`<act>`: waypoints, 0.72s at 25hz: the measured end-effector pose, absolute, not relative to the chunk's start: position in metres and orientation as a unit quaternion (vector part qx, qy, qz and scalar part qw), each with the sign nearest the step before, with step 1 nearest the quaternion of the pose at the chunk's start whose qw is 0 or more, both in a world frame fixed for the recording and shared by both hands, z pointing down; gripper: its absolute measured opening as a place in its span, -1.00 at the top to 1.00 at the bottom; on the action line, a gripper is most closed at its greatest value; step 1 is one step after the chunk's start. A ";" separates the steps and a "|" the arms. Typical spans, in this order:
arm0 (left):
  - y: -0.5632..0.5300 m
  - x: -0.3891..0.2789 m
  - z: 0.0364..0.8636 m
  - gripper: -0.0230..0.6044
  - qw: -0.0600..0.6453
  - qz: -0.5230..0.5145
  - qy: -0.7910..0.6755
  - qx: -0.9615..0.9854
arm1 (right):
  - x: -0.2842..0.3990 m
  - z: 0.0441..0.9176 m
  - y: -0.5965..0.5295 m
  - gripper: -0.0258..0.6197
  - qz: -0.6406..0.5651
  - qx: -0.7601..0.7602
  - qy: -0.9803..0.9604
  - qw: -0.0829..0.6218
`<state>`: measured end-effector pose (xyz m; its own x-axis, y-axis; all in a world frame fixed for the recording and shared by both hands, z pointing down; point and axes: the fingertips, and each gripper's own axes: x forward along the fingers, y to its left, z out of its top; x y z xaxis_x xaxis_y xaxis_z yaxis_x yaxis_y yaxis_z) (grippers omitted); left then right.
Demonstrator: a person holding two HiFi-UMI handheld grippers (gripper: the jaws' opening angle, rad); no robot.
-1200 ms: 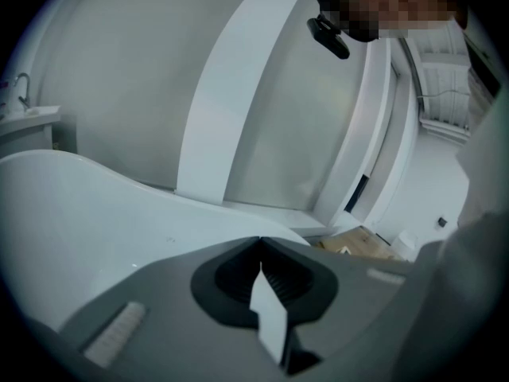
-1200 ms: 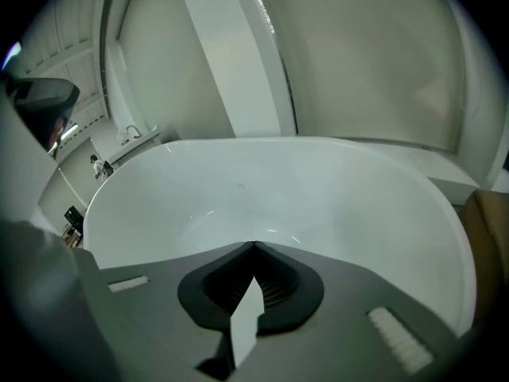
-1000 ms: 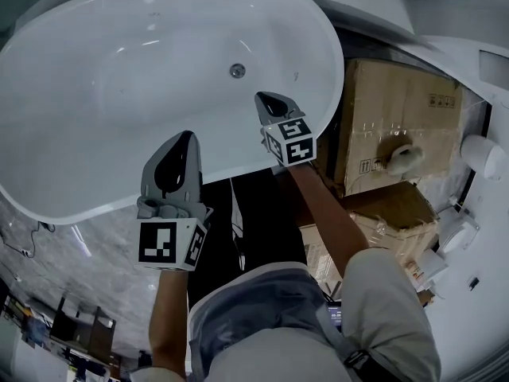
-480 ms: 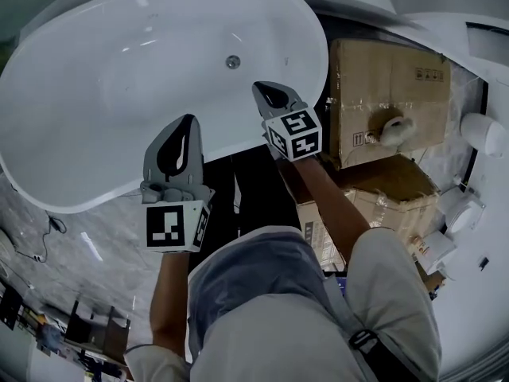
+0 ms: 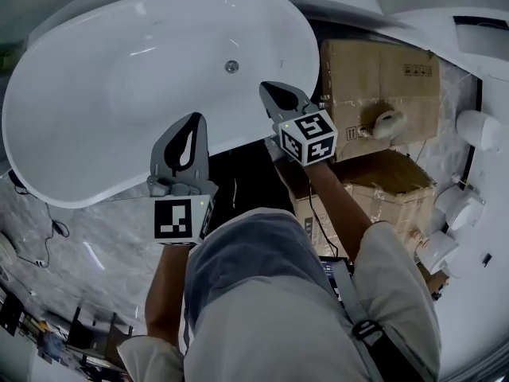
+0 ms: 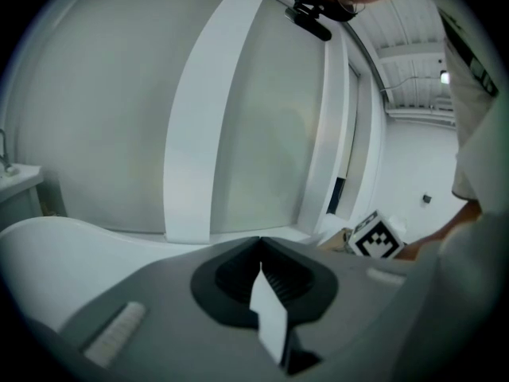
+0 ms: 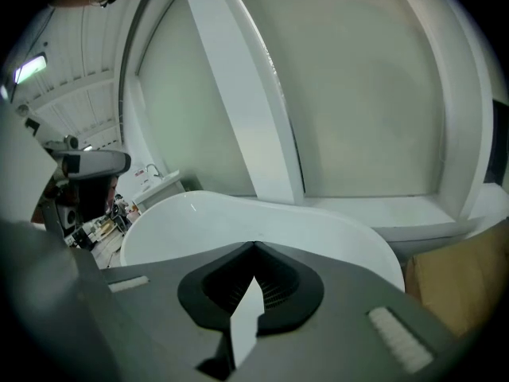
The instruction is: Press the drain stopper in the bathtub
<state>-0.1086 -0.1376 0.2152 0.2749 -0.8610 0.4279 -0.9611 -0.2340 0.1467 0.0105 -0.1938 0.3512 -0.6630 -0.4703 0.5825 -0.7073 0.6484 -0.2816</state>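
A white oval bathtub [image 5: 119, 94] fills the upper left of the head view. Its round metal drain stopper [image 5: 231, 67] sits in the tub floor near the right end. My left gripper [image 5: 193, 120] is shut and empty, its tip over the tub's near rim. To its right, my right gripper [image 5: 267, 87] is also shut and empty, its tip over the rim just below and right of the stopper. The left gripper view shows shut jaws [image 6: 260, 242] and the tub rim [image 6: 48, 237]. In the right gripper view the shut jaws [image 7: 254, 247] point over the bathtub [image 7: 238, 213].
Stacked cardboard boxes [image 5: 382, 74] stand right of the tub, with white bathroom fixtures [image 5: 475, 130] beyond them. A cable [image 5: 49, 226] lies on the marble floor at lower left. White wall panels [image 6: 199, 110] rise behind the tub.
The tub and stopper have shifted slightly in the head view. Both grippers sit a little lower and to the right in it, still shut, still at the near rim.
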 end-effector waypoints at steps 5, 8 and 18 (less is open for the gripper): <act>-0.126 -0.111 0.194 0.93 0.191 0.123 -0.587 0.777 | 0.016 0.307 -0.181 0.93 0.250 0.340 -0.881 0.214; -0.116 -0.116 0.182 0.93 0.189 0.127 -0.587 0.777 | 0.018 0.278 -0.171 0.93 0.246 0.341 -0.885 0.202; -0.094 -0.120 0.133 0.93 0.177 0.104 -0.588 0.782 | 0.036 0.198 -0.148 0.93 0.211 0.361 -0.893 0.169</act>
<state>-0.1204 -0.0941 0.1332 0.2860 -0.8835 0.3711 -0.9572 -0.2454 0.1534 0.0357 -0.1479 0.1984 -0.6821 -0.5737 0.4534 -0.7158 0.6504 -0.2540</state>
